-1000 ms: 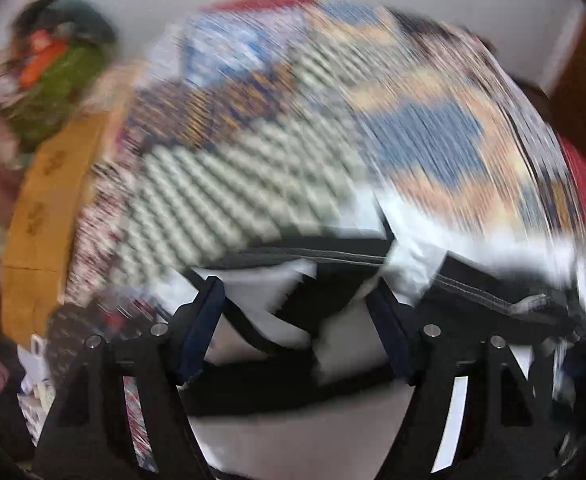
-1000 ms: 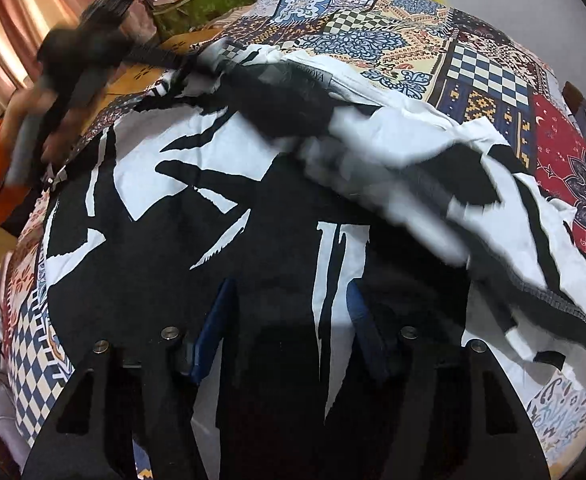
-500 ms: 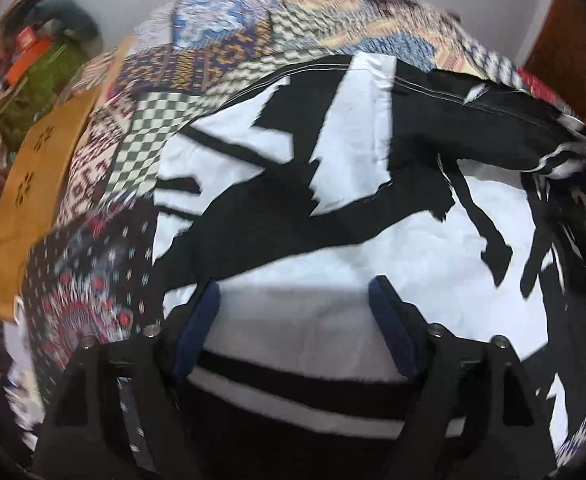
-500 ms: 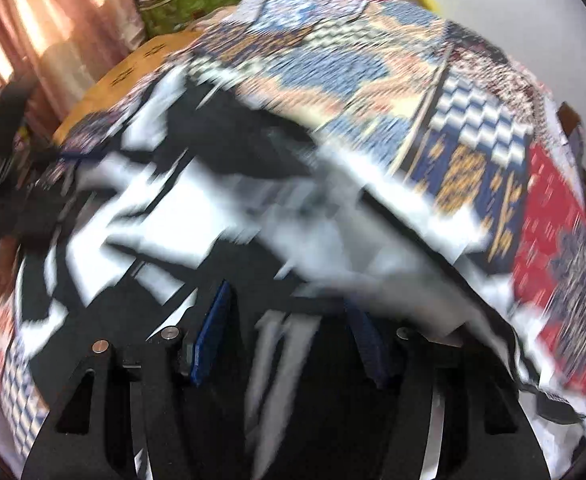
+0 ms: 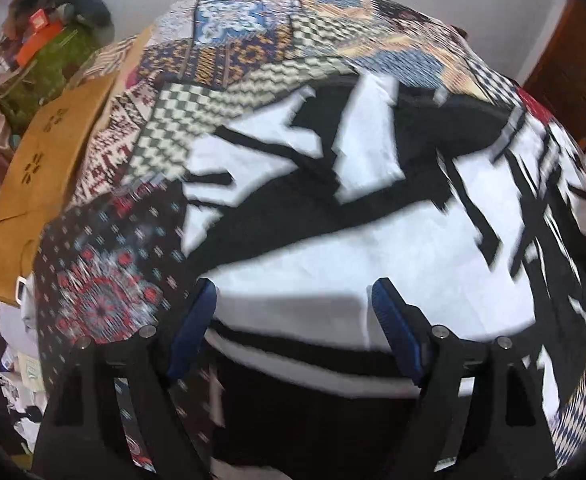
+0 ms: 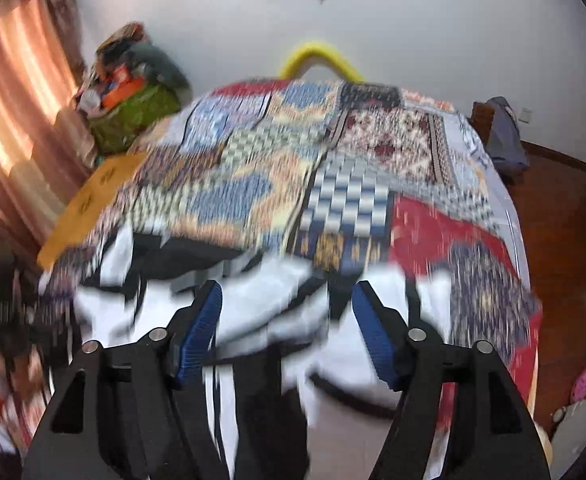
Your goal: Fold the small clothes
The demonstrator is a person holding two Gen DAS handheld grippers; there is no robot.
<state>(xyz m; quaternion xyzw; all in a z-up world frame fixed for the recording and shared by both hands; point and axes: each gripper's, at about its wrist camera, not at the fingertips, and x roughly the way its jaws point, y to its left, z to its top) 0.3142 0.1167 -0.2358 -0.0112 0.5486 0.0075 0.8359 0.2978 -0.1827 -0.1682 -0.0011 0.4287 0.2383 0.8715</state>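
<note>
— Smoothing comes first, we think: the black-and-white printed cotton garment [image 5: 333, 240] lies spread on the patchwork quilted bedspread [image 5: 229, 68], and from the left wrist view its near white panel looks fairly flat.

— Agreed. Our left hand-held gripper [image 5: 293, 308] hovers just over that white panel with its blue pads [image 5: 195, 326] wide apart, nothing between them. We judge the fold goes best if we pinch one hem edge cleanly, both layers together.

— And the right side? The right hand-held gripper [image 6: 287, 308] also stands wide, empty, above a rumpled stretch of the same garment [image 6: 277, 312]. The picture is blurred, so we cannot tell how many layers are bunched there.

— Then we should tidy that bunch before folding; a crease set over a lump will not lie square. Taking matching corners with both hands and bringing them over together seems the sound way.

— What is around us? A tan cardboard sheet with cut-out flower marks [image 5: 49, 168] lies at the bed's left edge, a green bag stuffed with odds and ends [image 6: 133, 116] beyond it, and a yellow curved band [image 6: 317, 58] behind the far end of the bed.

— None of these touches the garment. The bed has bare quilt beyond the cloth, so the loose bunching is the only hindrance we see.
</note>
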